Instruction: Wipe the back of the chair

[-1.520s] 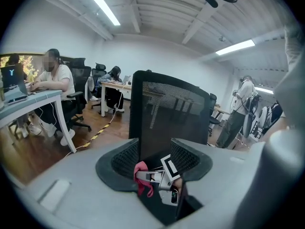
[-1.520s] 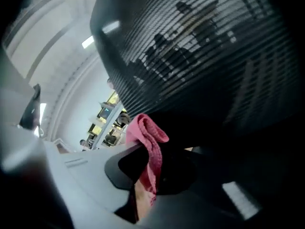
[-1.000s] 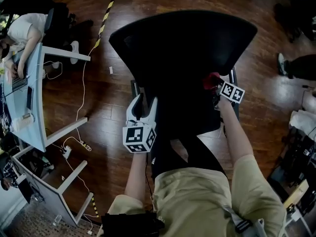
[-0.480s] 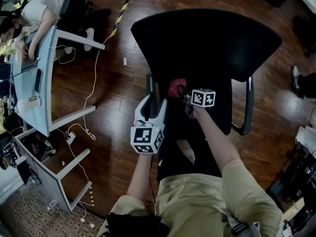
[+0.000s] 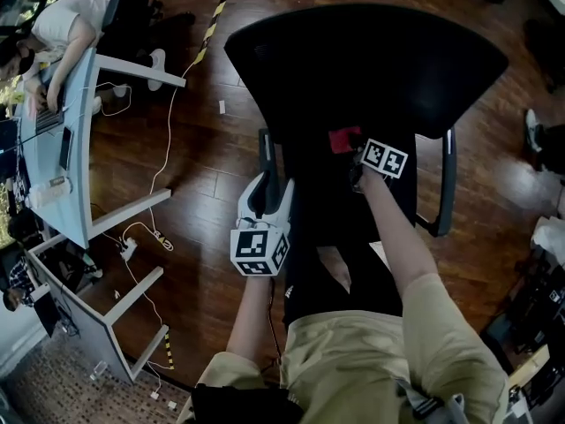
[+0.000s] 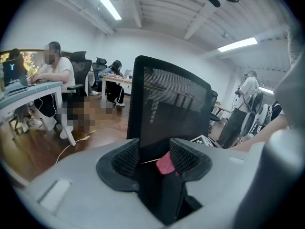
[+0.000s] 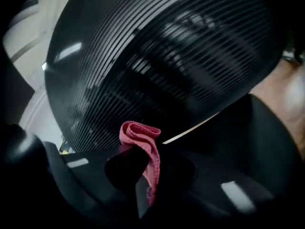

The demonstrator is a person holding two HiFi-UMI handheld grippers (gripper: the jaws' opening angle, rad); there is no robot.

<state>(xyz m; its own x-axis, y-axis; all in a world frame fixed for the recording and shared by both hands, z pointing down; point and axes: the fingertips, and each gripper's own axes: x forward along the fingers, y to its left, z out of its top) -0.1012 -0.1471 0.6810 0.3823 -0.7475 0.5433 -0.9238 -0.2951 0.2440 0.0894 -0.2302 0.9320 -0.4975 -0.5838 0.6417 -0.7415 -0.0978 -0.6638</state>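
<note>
A black mesh office chair back (image 5: pixel 371 69) fills the middle of the head view, seen from above and behind. My right gripper (image 5: pixel 353 153) is shut on a red cloth (image 5: pixel 344 140) that lies against the lower middle of the back. In the right gripper view the cloth (image 7: pixel 143 137) hangs folded between the jaws of the right gripper (image 7: pixel 150 168), close to the ribbed mesh (image 7: pixel 157 56). My left gripper (image 5: pixel 265 185) is shut on the chair's left armrest (image 5: pixel 263 148). Its own view shows the left gripper (image 6: pixel 156 159) clamped on that black part, below the mesh back (image 6: pixel 167 104).
The chair's right armrest (image 5: pixel 448 184) sticks out beside my right forearm. A white desk (image 5: pixel 62 148) with a seated person (image 5: pixel 66 25) stands at the left, and cables (image 5: pixel 163 175) trail over the wooden floor. A standing person (image 6: pixel 245 104) is at the right.
My right gripper swept the red cloth from the right side of the chair back to its left side, then back toward the middle. The left gripper stayed on the armrest.
</note>
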